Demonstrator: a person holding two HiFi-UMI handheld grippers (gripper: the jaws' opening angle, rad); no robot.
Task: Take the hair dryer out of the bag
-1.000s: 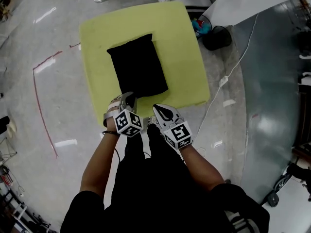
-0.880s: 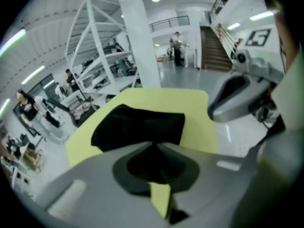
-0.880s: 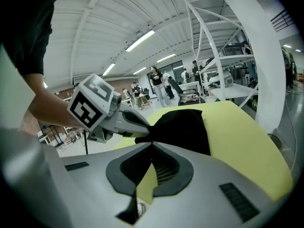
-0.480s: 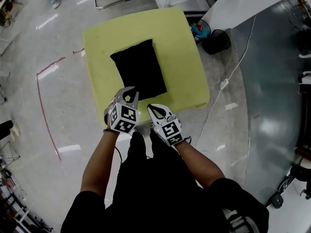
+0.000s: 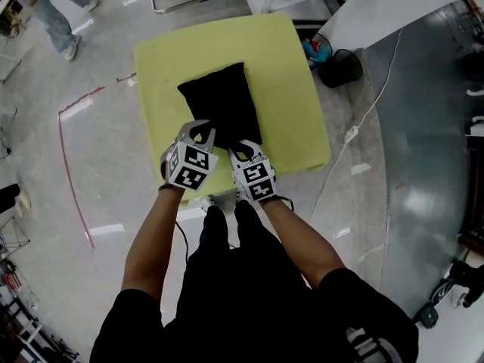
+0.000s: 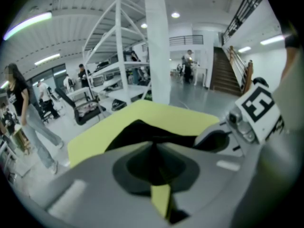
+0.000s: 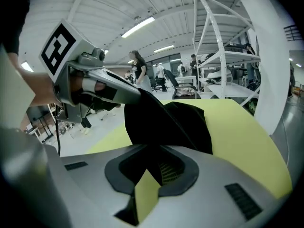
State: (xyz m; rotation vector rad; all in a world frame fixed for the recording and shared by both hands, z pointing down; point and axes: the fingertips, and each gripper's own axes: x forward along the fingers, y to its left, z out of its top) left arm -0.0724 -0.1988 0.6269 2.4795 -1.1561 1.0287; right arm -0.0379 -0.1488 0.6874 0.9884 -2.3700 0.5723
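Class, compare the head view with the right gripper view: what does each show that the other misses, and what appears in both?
Only the head view: the person's arms, a black bin, a white cable and red tape on the floor.

Only the right gripper view: white shelving, ceiling lights, and black fabric pinched in the shut right claw.

Both: the black bag on the yellow table, and the left claw shut on the bag's near edge.
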